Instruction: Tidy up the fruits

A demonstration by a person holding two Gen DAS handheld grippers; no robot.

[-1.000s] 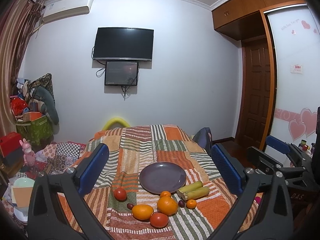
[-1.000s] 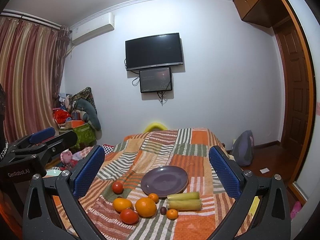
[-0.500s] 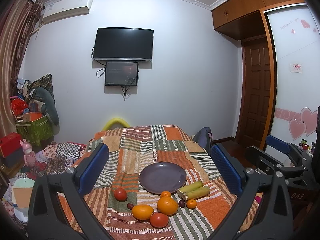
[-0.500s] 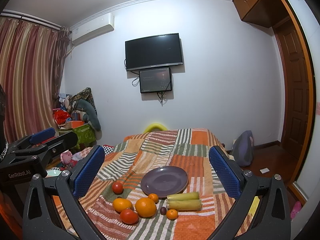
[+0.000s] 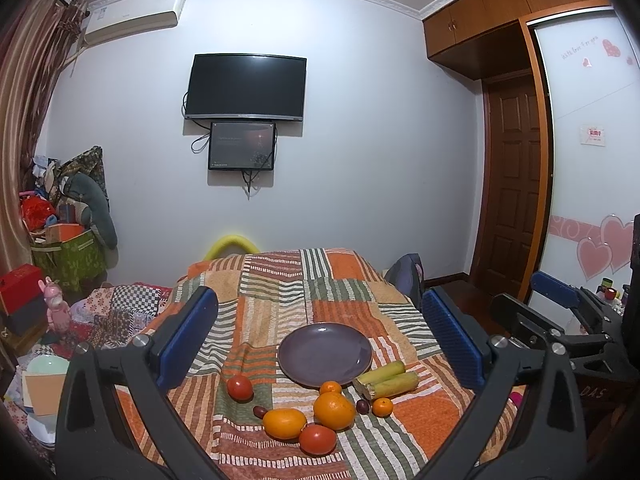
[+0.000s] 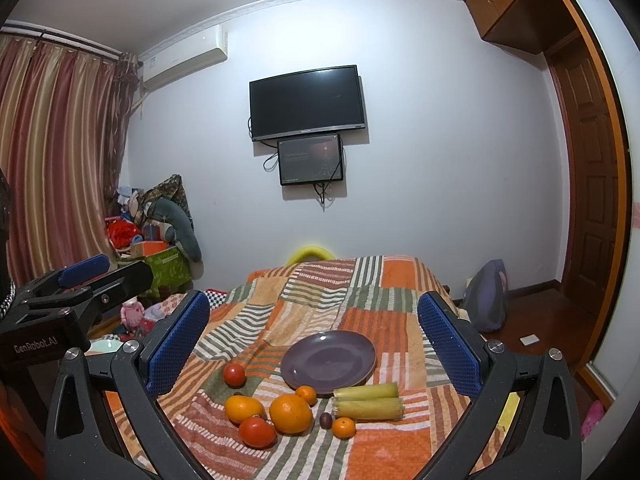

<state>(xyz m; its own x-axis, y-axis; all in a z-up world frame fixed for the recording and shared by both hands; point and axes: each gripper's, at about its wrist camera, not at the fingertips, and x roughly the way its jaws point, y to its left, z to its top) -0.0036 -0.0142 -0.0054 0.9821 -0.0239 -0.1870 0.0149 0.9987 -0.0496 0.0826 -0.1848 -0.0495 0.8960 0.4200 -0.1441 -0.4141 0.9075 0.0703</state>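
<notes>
Purple plate [image 5: 325, 354] sits empty on the bed; the fruits lie just in front of it. Large orange [image 5: 334, 411] looks firm and rounded: grip across its middle. Left hand-held gripper [image 5: 320, 338] and right hand-held gripper [image 6: 314, 338] both gape wide, holding nothing.

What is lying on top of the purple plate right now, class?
Nothing: the purple plate shows a bare surface. The fruits, such as the large orange, lie on the patchwork blanket before it. What lies under the plate is hidden.

The room is lit evenly and rather dimly from overhead. Straight lines are bent by fisheye distortion, and the corners are blackened by vignetting.
</notes>
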